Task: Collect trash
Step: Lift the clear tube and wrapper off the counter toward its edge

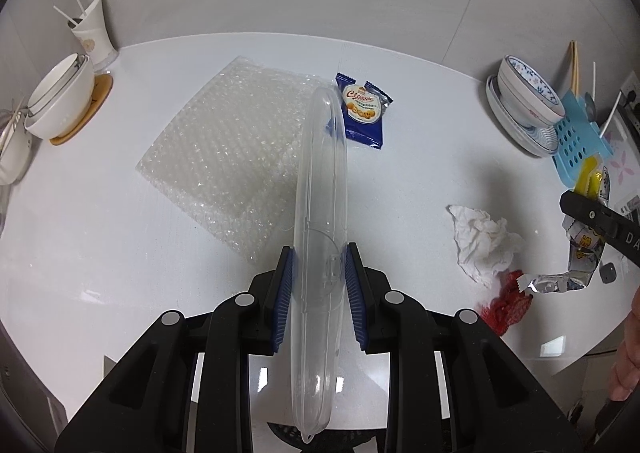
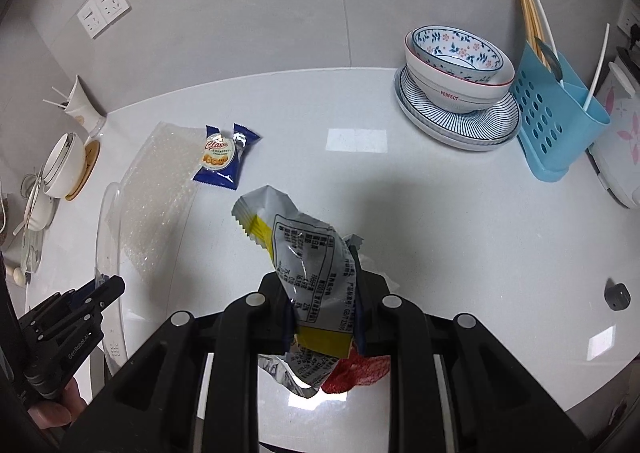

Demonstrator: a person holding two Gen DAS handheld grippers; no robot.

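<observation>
Clear plastic lid [image 1: 320, 213] clamped edge-on in left gripper [image 1: 319, 295], lifted off white counter [image 1: 100, 253]. Silver snack wrapper [image 2: 308, 273] pinched in right gripper [image 2: 324, 313]. Probably bin-bound. Remaining: blue cookie packet [image 1: 362, 111], bubble wrap [image 1: 228, 149], crumpled tissue [image 1: 484, 241], red mesh [image 1: 506, 307].

White countertop [image 1: 400, 181]; bubble wrap [image 1: 224, 149] centre, blue biscuit packet [image 1: 362, 109] beside it; crumpled tissue [image 1: 484, 241] and red mesh [image 1: 506, 307] lower right.
</observation>
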